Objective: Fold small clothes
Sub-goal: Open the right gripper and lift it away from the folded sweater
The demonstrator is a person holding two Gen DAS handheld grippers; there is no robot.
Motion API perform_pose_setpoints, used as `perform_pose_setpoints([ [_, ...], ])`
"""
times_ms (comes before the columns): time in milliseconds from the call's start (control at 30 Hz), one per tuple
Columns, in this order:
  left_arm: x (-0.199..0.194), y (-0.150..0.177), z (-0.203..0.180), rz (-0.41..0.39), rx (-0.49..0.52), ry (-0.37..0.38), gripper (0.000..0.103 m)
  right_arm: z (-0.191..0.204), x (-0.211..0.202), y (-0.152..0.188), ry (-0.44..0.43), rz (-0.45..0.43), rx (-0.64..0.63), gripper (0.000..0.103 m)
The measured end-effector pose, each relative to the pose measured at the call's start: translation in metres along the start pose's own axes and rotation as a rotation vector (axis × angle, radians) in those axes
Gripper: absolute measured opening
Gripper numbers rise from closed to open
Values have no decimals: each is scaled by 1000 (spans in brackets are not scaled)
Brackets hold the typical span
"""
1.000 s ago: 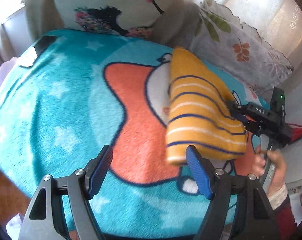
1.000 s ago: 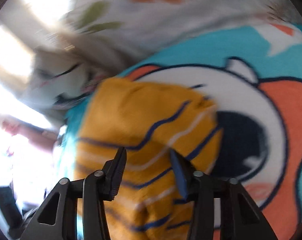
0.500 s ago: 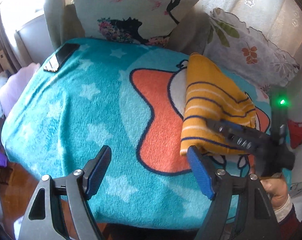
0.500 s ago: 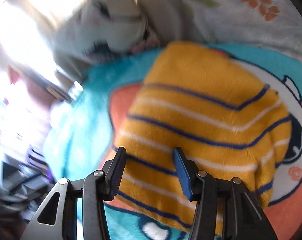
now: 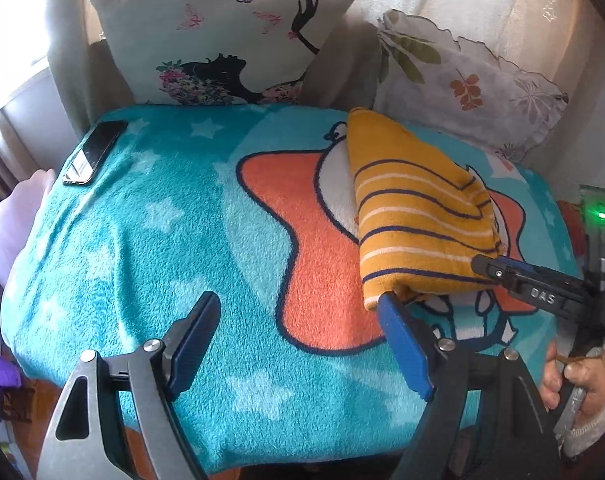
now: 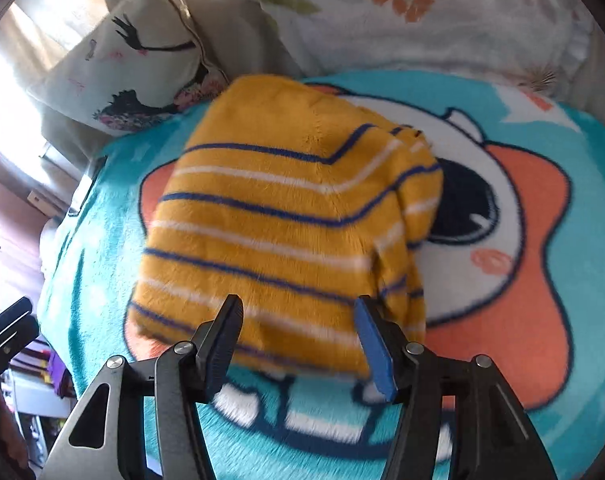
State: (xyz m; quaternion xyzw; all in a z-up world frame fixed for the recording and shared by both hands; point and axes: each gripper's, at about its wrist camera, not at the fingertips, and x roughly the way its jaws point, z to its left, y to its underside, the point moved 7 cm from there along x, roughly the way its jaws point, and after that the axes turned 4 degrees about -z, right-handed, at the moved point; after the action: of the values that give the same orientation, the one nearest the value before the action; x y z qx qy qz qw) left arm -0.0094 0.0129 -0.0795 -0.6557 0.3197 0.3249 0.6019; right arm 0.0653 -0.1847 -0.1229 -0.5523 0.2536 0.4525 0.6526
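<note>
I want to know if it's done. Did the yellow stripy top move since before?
Cannot tell. The yellow stripy top covers the same white part of the blanket's star picture throughout; only the cameras clearly moved.

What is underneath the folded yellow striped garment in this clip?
The yellow striped garment lies on the teal cartoon blanket, covering part of its white-and-orange star print. The print beneath it is hidden, as is anything tucked inside the folds.

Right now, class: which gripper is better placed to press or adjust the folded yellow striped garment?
Right. The right gripper is open directly over the folded yellow striped garment's near edge. The left gripper faces mostly bare blanket.
</note>
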Motion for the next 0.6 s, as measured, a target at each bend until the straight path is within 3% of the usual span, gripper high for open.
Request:
perform_pose_setpoints([
  [167, -3, 1, -3, -4, 62, 26, 80, 2, -32, 14, 74, -50, 55, 70],
  [400, -11, 11, -6, -13, 144, 42, 80, -6, -58, 46, 135, -61, 158, 70],
  [600, -14, 18, -2, -4, 161, 62, 80, 9, -67, 58, 155, -70, 165, 71],
])
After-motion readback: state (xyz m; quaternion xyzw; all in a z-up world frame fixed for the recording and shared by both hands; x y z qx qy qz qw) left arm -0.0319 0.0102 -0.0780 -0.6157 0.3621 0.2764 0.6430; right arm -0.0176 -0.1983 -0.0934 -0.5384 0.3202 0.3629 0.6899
